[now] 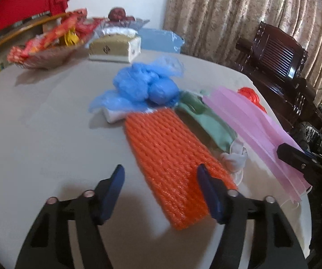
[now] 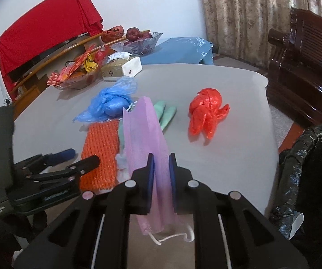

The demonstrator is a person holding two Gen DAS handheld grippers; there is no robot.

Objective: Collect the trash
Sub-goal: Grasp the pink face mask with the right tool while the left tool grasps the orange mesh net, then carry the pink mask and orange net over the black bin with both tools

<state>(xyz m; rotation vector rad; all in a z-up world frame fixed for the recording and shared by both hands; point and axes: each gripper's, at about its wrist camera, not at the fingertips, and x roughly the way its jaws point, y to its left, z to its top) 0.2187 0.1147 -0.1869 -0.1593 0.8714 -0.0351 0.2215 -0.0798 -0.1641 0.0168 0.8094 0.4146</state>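
- right gripper (image 2: 161, 174): blue pads clamped on one pink face mask (image 2: 146, 143), pleated, thin non-woven sheet, held edge-up above the surface (image 2: 239, 157); white ear loop dangles below.
- left gripper (image 1: 161, 192): part open, nothing held; one pad lies over the near edge of the orange foam net (image 1: 174, 163), other pad over bare surface.
- orange foam net: one, flat, ribbed mesh sleeve, long rectangle, lying on the surface.
- just past it: one crumpled blue plastic bag (image 1: 143, 85), thin glossy film, touching the net's far end.
- beside the net: one green glove (image 1: 203, 121), smooth, soft; white crumpled tissue (image 1: 235, 159) at its near end.
- one red plastic bag (image 2: 208, 114), crinkled, lying apart on its own.
- far edge: two glass bowls, one tissue box (image 1: 116, 47).
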